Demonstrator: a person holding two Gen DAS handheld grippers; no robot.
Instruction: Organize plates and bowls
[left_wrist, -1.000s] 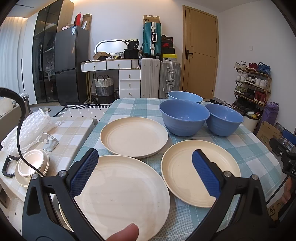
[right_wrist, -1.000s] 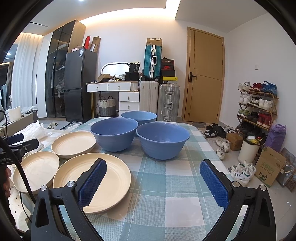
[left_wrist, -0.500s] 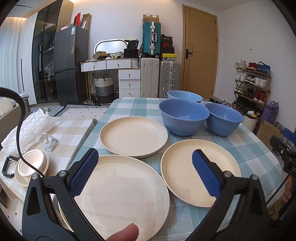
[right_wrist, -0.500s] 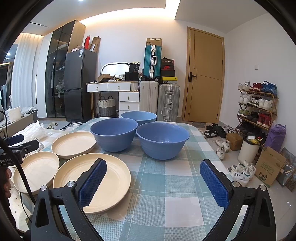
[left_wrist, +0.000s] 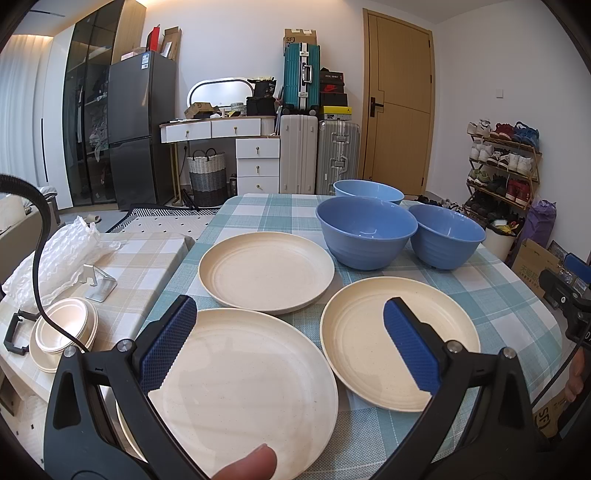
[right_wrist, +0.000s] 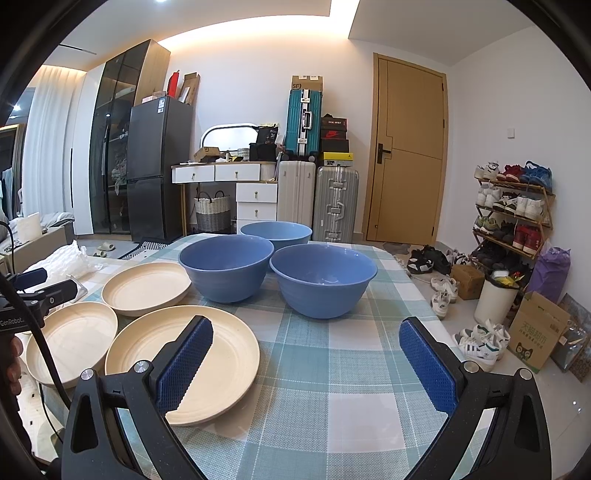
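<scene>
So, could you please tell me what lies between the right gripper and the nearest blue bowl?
Only bare checked tablecloth: in the right wrist view nothing stands between the open right gripper and the nearest blue bowl. A cream plate sits off to the left.

Left black plastic two-finger tool (left_wrist: 288, 343) with matte triangular-cutout arms, blue dimpled rubber pads (left_wrist: 168, 349), silver pivot screws, black cable (left_wrist: 40, 280) looping at its side, right black plastic tool (right_wrist: 304, 363) of identical build, white "GenRobot" lettering on the left tool's body seen from the right
</scene>
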